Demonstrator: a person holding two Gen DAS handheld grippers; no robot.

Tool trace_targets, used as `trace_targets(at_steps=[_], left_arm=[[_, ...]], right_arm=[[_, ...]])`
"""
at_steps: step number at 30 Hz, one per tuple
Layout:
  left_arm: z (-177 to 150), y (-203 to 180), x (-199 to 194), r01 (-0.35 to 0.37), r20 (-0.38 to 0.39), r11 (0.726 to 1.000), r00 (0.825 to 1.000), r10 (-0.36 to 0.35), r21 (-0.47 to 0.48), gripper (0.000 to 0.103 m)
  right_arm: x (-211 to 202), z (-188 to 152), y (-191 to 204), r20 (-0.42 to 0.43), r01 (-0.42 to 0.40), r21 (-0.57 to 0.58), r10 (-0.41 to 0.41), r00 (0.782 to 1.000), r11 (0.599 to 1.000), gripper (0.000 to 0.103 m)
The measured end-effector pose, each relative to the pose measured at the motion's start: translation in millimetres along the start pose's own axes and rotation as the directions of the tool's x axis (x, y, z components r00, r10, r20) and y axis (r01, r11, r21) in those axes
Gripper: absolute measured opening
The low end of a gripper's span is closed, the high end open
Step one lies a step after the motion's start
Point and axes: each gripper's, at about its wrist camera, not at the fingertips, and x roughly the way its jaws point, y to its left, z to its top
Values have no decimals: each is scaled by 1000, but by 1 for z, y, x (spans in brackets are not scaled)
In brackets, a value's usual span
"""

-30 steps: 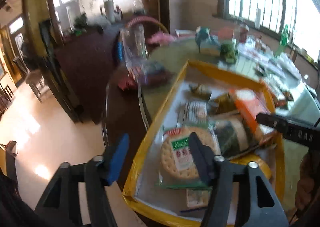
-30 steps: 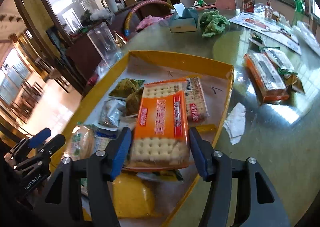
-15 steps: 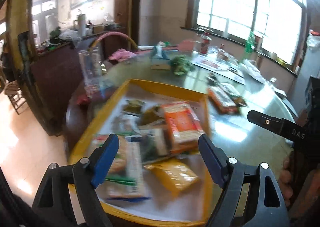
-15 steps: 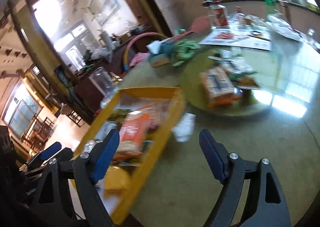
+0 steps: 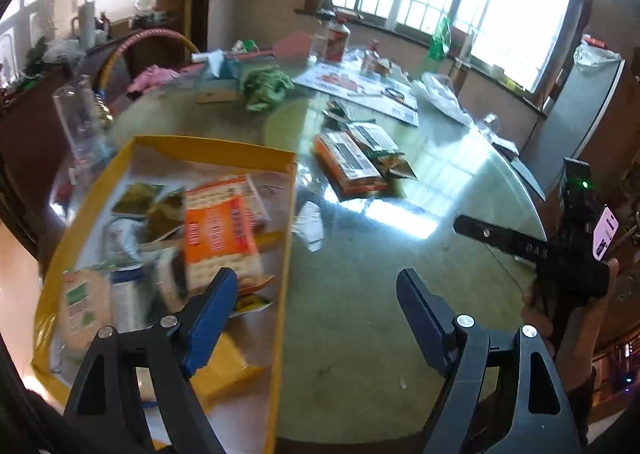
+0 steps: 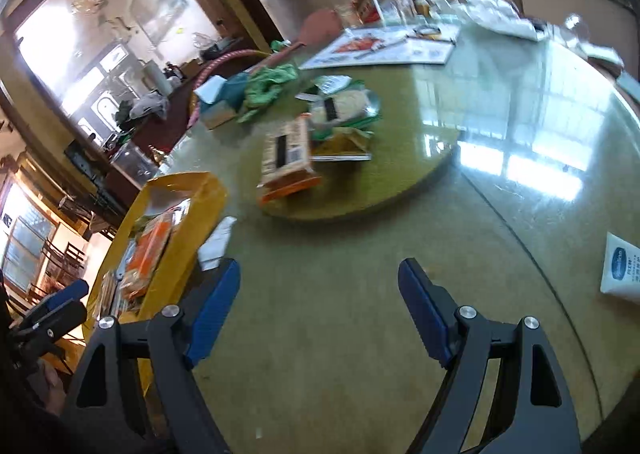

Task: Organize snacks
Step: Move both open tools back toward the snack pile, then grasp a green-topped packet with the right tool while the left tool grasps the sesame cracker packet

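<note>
Several snacks filled the yellow tray at the left, an orange cracker pack uppermost; both left tongs and right tongs hung spread and empty (presumably between picks), while loose packets waited on the surface's turntable.

Left wrist view: low over the bench, facing the windows, yellow tray close at left. Right wrist view: further right, facing along the bench. Shared: tray, orange cracker pack.
</note>
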Motion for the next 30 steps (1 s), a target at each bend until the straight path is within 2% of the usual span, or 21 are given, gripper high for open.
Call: trace_targets(at_steps=[2, 5, 10, 13, 15, 17, 18, 20, 27, 30], left_arm=[[5, -2, 7, 5, -14, 1000, 1000, -6, -10, 82], [7, -2, 9, 5, 3, 1000, 1000, -5, -20, 82], [5, -3, 10, -19, 3, 1000, 1000, 19, -11, 82], [7, 1, 7, -27, 5, 1000, 1000, 27, -16, 82], [9, 4, 5, -21, 8, 999, 1000, 21, -28, 82], [10, 7, 5, -13, 7, 999, 1000, 13, -35, 82], [11, 7, 5, -7, 6, 999, 1000, 7, -36, 82], [13, 6, 8, 2, 0, 999, 1000, -2, -37, 82], [28, -13, 31, 55, -65, 998, 996, -57, -29, 82], [45, -29, 54, 36, -96, 999, 995, -36, -9, 82]], right_arm=[[5, 11, -12, -14, -20, 38, 20, 1000, 999, 82], [17, 37, -23, -28, -60, 93, 63, 998, 994, 82], [61, 83, -21, -87, -36, 130, 48, 995, 991, 81], [94, 105, -20, -127, 45, 147, -26, 992, 988, 71], [110, 111, -21, -168, 71, 159, -43, 985, 985, 58], [122, 112, -18, -192, 109, 146, -80, 978, 983, 52], [123, 112, -14, -187, 120, 122, -96, 978, 985, 41], [122, 107, -13, -191, 131, 116, -108, 976, 985, 35], [68, 55, -38, -120, 186, 139, -170, 978, 973, 32], [51, 43, -54, -64, 213, 185, -204, 977, 959, 32]])
